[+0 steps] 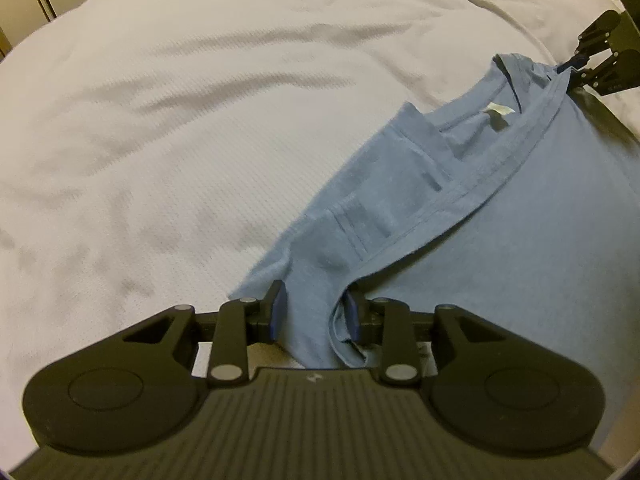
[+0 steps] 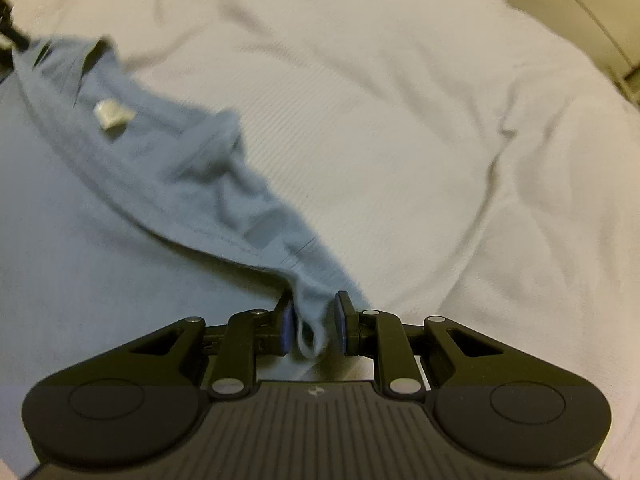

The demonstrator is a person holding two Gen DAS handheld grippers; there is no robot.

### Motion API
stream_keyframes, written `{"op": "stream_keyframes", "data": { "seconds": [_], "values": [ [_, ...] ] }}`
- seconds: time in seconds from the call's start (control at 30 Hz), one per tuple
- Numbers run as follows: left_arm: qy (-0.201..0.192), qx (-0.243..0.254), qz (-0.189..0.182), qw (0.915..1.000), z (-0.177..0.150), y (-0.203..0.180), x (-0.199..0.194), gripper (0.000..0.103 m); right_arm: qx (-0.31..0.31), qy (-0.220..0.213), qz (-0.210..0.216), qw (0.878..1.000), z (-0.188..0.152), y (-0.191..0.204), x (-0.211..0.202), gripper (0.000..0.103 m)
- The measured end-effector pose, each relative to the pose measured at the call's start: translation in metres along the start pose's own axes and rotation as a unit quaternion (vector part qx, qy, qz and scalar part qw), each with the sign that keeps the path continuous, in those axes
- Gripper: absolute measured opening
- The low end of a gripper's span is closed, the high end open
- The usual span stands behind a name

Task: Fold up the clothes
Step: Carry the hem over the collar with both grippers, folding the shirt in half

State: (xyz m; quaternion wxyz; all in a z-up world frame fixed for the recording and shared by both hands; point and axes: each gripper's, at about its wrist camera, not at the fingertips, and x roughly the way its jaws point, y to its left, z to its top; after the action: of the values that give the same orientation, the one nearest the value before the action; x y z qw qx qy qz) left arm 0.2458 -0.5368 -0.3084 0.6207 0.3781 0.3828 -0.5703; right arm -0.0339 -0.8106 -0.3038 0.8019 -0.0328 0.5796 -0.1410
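On the left, our left tongs point(image 1: 314, 314) stand with jaws apart around a bunched corner of the light blue T-shirt point(image 1: 500, 216), the pads not visibly pinching it, while the shirt lies spread on the white bed sheet point(image 1: 180, 120) with its neck label point(image 1: 498, 109) showing. Over to the right, our right tongs point(image 2: 314, 326) also gape around a loop of cloth at the other shoulder. We judge a fold is just starting; next both tongs must clamp and lift together.
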Motion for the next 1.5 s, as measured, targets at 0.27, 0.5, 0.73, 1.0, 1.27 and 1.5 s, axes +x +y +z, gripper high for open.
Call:
{"op": "stream_keyframes", "data": {
  "seconds": [0.27, 0.5, 0.73, 1.0, 1.27, 1.5],
  "values": [
    [-0.022, -0.049, 0.025, 0.9982, 0.009, 0.031, -0.014, 0.028, 0.06, -0.007, -0.008, 0.998, -0.007, -0.015, -0.008, 0.019],
    [-0.013, -0.064, 0.008, 0.9978, -0.012, 0.019, -0.022, 0.031, 0.078, -0.007, 0.009, 0.997, -0.014, -0.011, -0.011, 0.025],
    [-0.005, -0.069, 0.02, 0.9974, -0.02, 0.007, -0.01, 0.031, 0.083, -0.012, 0.017, 0.996, -0.016, -0.013, -0.004, 0.026],
    [-0.004, -0.038, 0.03, 0.9988, -0.017, -0.002, -0.012, 0.004, 0.102, -0.021, 0.026, 0.994, -0.016, -0.016, -0.001, 0.026],
    [-0.014, 0.003, 0.044, 0.9989, -0.021, -0.021, -0.018, 0.002, 0.148, -0.031, 0.041, 0.988, -0.018, -0.026, 0.003, 0.008],
    [-0.051, -0.001, 0.065, 0.9966, -0.025, -0.021, -0.041, 0.001, 0.148, -0.067, 0.006, 0.987, -0.026, -0.025, -0.026, 0.0]
  ]
}}
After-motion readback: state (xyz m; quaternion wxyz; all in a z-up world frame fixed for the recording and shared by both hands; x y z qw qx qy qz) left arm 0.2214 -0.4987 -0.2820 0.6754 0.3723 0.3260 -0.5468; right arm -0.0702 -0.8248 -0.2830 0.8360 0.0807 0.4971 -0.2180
